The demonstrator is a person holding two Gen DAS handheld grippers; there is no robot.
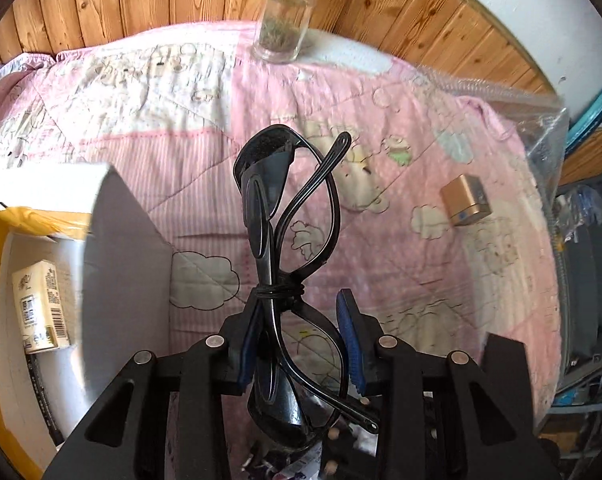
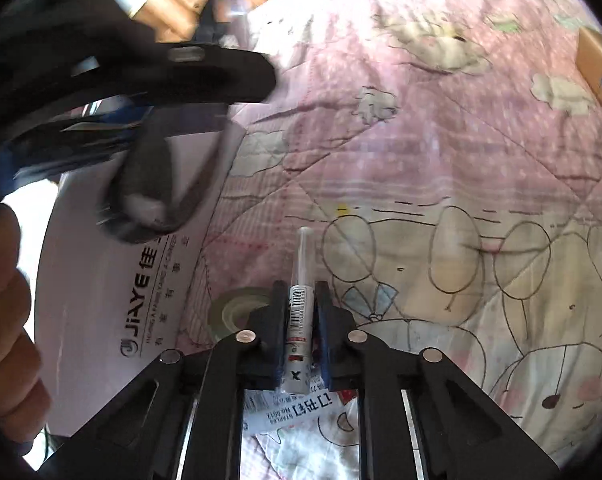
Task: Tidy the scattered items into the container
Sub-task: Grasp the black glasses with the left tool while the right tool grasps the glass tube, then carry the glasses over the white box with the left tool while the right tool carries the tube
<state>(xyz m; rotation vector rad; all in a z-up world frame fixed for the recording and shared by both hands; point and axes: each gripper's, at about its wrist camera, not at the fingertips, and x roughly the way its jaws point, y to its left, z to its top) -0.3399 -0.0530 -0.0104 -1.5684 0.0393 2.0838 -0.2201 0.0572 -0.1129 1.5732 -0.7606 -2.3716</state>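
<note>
We see a pink quilt [image 1: 205, 184] with striped and dotted patches and pale cartoon clouds. At its twelve o'clock edge stands a clear jar [image 1: 283, 28] of greenish matter; at three o'clock lies a gold box [image 1: 465, 205]. Our black glasses [image 1: 289, 216] hang between blue-padded black fingers [image 1: 351, 344]. The white carton [image 2: 113, 280] bears black lettering.

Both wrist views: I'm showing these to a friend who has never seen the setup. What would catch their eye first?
Probably the black glasses, folded and dangling between the left gripper's blue-padded fingers above the pink cartoon quilt. Next, the white pen-like tube clamped upright in the right gripper, with the white JIAYE box to its left. A glass jar stands at the quilt's far edge.
</note>
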